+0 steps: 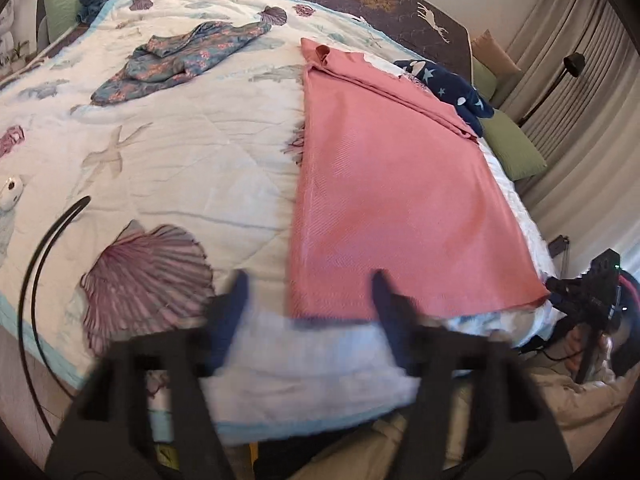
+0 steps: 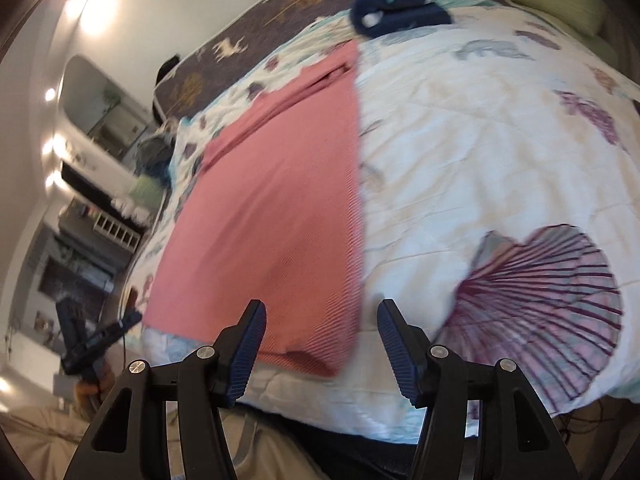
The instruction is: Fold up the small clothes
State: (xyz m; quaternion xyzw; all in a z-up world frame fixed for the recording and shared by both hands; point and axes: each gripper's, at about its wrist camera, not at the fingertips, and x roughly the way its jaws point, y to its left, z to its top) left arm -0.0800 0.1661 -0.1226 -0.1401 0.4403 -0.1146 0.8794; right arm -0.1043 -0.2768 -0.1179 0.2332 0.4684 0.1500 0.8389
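Pink garment [image 1: 392, 200], one, two others

the left gripper [image 1: 310, 288] is held pointing downward, its two blue-padded fingers [image 1: 234, 304] set well apart with nothing pressed between them. the right gripper [image 2: 322, 322] is angled down likewise, its ribbed blue pads [image 2: 394, 338] spread apart and empty. each gripper is seen in the other's view, gripped by a hand [image 1: 576, 346] at the handle.
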